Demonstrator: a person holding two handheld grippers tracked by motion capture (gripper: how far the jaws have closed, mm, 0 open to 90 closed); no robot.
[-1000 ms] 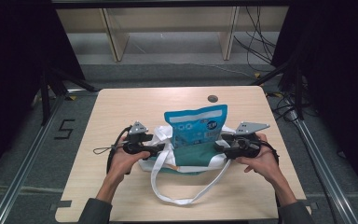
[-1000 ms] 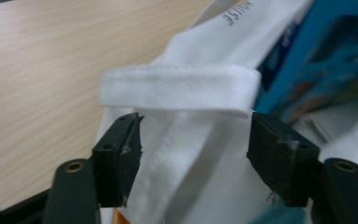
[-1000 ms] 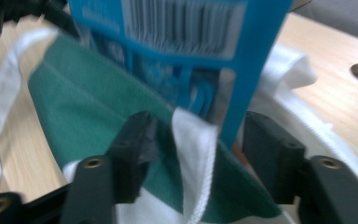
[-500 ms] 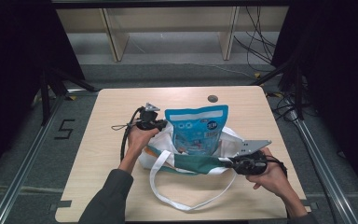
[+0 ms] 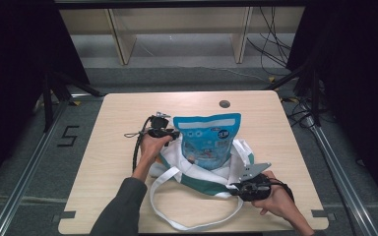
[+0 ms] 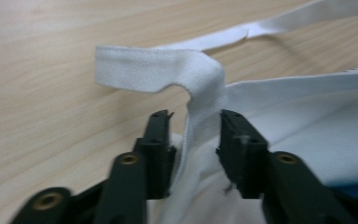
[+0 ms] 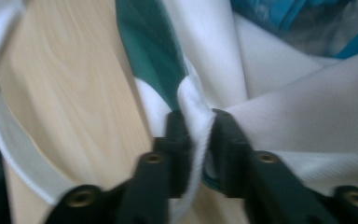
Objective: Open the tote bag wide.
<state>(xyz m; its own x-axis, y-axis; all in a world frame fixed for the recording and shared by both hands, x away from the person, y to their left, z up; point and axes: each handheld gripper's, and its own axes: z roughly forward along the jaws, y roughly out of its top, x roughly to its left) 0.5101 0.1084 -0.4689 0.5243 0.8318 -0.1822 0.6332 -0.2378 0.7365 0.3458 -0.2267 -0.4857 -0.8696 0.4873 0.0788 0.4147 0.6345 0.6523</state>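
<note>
A white cloth tote bag with green panels (image 5: 211, 174) lies in the middle of the light wooden table (image 5: 285, 142), and a blue printed plastic pouch (image 5: 207, 140) stands partly inside its open mouth, its top rising toward the far side. The left hand-held gripper (image 5: 173, 133), at the bag's far left edge, has its jaws parted around a white fabric strap (image 6: 200, 93) without clamping it. The right hand-held gripper (image 5: 236, 188), at the near right, is closed on the bag's white rim fold (image 7: 196, 116). A long white handle loop (image 5: 192, 221) trails toward the near edge.

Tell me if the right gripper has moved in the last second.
Yes. In the high view the right gripper has pulled back from beside the blue pouch toward the table's near edge, gripping the white bag's rim.
</note>
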